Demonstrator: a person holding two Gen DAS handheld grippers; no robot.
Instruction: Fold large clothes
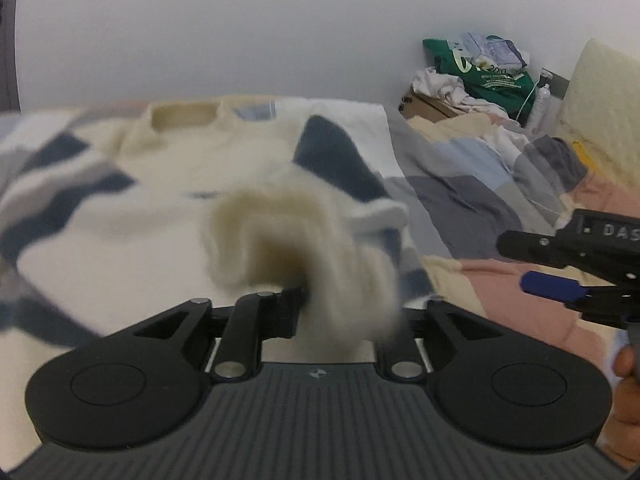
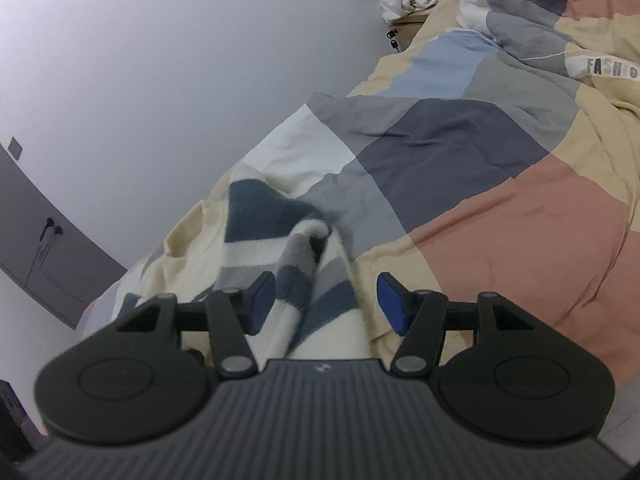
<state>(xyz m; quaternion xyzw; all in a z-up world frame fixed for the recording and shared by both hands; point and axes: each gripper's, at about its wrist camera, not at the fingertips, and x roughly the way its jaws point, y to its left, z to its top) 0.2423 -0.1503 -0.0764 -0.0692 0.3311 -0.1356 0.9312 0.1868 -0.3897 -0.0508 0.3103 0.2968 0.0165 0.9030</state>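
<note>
Both grippers tilt down toward the bed [image 2: 500,216], which carries a patchwork duvet of pink, cream, grey and blue blocks. The left gripper [image 1: 340,296] sits low over the cream sweater [image 1: 120,208] with dark blue and grey patches, which lies spread across the bed's left part with its neckline toward the wall [image 1: 240,20]. A blurred cream cuff of the sweater bunches right in front of this gripper and hides its fingertips; I cannot tell whether the pads press on the cloth. The right gripper [image 2: 326,300] has its blue pads apart, with a striped fold of the sweater lying between them and neither pad pressing it. Only the left view shows the right gripper from outside, near the bed's right side over pink fabric, with part of a hand [image 1: 626,364] behind it. Only the right view shows the dark panel [image 2: 52,216] on the wall. A green bag [image 1: 492,68] and crumpled white cloth crowd the far corner; the duvet's pink stretch lies bare.
</note>
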